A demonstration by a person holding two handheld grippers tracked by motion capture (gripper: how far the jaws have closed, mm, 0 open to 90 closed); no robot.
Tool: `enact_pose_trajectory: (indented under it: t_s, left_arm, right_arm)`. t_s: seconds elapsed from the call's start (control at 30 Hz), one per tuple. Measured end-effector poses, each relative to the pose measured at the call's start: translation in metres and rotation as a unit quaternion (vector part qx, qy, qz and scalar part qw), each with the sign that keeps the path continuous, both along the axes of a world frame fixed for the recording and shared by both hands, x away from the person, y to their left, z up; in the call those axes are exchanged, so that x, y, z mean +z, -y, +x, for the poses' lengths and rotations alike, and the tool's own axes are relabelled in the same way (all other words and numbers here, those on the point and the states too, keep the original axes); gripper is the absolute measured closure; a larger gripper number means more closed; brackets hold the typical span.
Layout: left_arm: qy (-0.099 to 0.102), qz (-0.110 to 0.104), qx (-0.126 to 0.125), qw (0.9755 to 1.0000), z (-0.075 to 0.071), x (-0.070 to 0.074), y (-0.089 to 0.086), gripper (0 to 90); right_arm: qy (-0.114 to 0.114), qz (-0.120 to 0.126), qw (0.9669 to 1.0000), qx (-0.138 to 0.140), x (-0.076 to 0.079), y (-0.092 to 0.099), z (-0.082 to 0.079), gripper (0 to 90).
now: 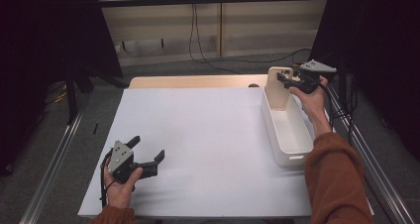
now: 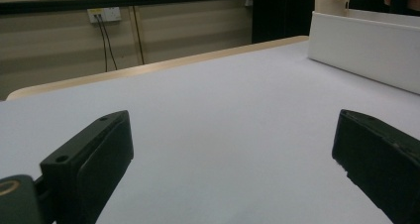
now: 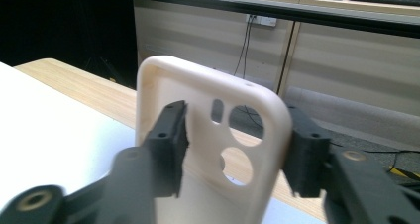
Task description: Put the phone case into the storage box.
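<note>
Left claw (image 1: 148,152) low over white worktop (image 1: 208,149), gaping, empty. Right claw (image 3: 233,149) loosely straddling cream phone case (image 3: 218,135) above white bin (image 1: 287,130); camera cutouts plain from right gripper view. No legible writing.

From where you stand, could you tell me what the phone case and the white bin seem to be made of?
Phone case: probably soft matte silicone or rubbery plastic, cream, with rounded moulded edges and camera cut-outs. White bin: likely rigid moulded plastic, smooth, thin-walled.

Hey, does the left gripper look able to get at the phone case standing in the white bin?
Probably yes. The left gripper is open, with bare white tabletop between it and the phone case, though the right gripper already straddles the case.
</note>
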State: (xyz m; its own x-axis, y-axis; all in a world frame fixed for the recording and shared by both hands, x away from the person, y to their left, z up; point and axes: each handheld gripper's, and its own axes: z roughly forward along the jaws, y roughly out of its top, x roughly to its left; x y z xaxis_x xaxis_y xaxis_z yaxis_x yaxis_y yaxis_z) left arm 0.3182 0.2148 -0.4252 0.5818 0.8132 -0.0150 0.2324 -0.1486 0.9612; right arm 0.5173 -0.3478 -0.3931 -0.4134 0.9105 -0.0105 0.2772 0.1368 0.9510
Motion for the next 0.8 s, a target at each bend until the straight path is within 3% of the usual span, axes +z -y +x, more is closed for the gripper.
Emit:
enact_pose_trajectory:
  t_s: [0.1,0.43,0.8]
  left_arm:
    - [0.000,0.000,-0.001,1.0000,-0.0001,0.0000,0.0000,2.7]
    - [0.000,0.000,0.000,1.0000,-0.0001,-0.0001,0.0003,2.7]
    - [0.001,0.001,-0.001,1.0000,-0.0003,0.0001,0.0001,2.7]
  right_arm:
    - [-0.001,0.005,1.0000,-0.007,-0.0006,-0.0008,0.0002,37.5]
    - [-0.004,0.017,0.9997,-0.018,0.0006,0.0022,-0.0019,17.7]
    - [-0.006,0.023,0.9991,-0.035,-0.0002,0.0019,-0.0058,5.0]
